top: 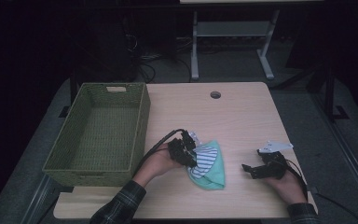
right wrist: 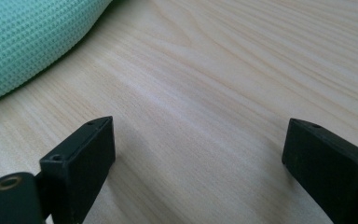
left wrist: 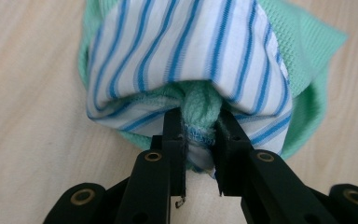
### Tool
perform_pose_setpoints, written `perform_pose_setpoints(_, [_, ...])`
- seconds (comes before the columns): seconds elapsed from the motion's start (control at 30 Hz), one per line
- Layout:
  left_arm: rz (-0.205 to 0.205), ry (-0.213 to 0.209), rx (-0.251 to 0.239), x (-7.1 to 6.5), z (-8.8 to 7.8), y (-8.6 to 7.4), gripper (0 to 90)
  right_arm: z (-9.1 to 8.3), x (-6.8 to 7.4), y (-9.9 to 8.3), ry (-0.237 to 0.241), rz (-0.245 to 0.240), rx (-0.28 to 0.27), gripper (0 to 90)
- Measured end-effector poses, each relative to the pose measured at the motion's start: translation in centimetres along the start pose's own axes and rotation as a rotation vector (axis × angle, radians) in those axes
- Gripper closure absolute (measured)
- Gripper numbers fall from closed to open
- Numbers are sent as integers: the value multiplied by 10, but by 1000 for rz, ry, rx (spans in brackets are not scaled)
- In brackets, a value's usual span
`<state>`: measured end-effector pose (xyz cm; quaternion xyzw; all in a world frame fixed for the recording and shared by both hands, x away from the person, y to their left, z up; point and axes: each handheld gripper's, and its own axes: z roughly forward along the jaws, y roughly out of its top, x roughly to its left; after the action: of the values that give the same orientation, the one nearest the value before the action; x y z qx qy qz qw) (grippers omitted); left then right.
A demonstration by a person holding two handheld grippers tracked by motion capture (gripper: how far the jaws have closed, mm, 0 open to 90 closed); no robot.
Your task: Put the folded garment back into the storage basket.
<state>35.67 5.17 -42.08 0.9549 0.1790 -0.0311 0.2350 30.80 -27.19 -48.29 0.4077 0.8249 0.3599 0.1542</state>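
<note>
A bundle of cloth (top: 209, 165), mint green with a blue-and-white striped piece (left wrist: 182, 51) wrapped over it, lies on the wooden table (top: 223, 116) near its front. My left gripper (top: 189, 156) is at the bundle's left side, shut on a green fold of the cloth (left wrist: 199, 122) between its jaws. My right gripper (top: 248, 169) rests low on the table to the right of the bundle, open, with bare wood between its jaws (right wrist: 198, 140). A green corner of the cloth (right wrist: 28, 42) lies ahead of it to the left.
A green woven basket (top: 100, 133) stands at the table's left side, nothing visible inside. A round cable hole (top: 215, 95) sits near the far edge. Beyond the table are a dark floor, cables and a white desk frame (top: 228, 42).
</note>
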Motion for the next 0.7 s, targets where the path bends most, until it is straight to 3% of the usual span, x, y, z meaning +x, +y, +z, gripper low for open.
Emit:
perform_pose_setpoints(0.33, [-28, 7, -61, 0, -26, 6, 761, 0, 0, 0, 0, 1, 0, 90])
perform_pose_setpoints(0.7, [-37, 8, -81, 3, -46, 13, 760, 0, 0, 0, -1, 2, 0, 90])
